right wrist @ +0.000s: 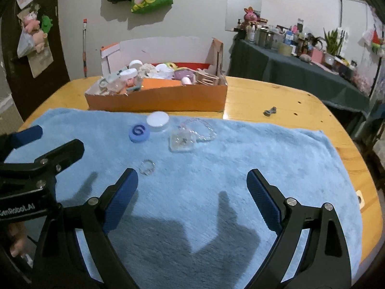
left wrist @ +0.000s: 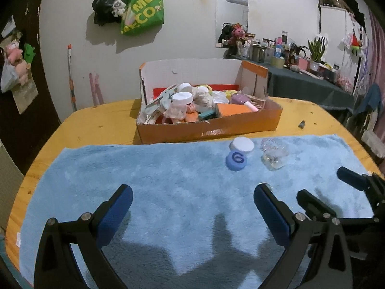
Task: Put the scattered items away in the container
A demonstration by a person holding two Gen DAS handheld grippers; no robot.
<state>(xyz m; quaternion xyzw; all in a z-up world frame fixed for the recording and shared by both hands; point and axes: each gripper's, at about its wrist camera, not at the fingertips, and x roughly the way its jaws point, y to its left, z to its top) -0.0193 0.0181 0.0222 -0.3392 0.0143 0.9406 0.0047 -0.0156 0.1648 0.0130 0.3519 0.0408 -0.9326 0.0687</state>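
An orange cardboard box (left wrist: pixel 207 130) (right wrist: pixel 156 101), full of small items, stands at the back of the table. On the blue towel (left wrist: pixel 144 168) (right wrist: pixel 264 156) in front of it lie a blue disc marked 6 (left wrist: pixel 236 160) (right wrist: pixel 139 132), a white-lidded jar (left wrist: pixel 241 145) (right wrist: pixel 157 121), a clear plastic case (left wrist: pixel 273 160) (right wrist: pixel 182 142), a bead bracelet (right wrist: pixel 204 130) and a thin ring (right wrist: pixel 146 167). My left gripper (left wrist: pixel 192 192) (right wrist: pixel 53 137) is open over bare towel. My right gripper (right wrist: pixel 192 174) (left wrist: pixel 326 184) is open beside it, nothing between its pads, with the ring just past its left fingertip.
A small dark metal piece (right wrist: pixel 270 111) (left wrist: pixel 301 124) lies on the bare wooden table (right wrist: pixel 276 96) right of the box. A cloth-covered side table (right wrist: pixel 300 72) crowded with bottles and plants stands at the back right. A green bag (left wrist: pixel 144 9) hangs on the wall.
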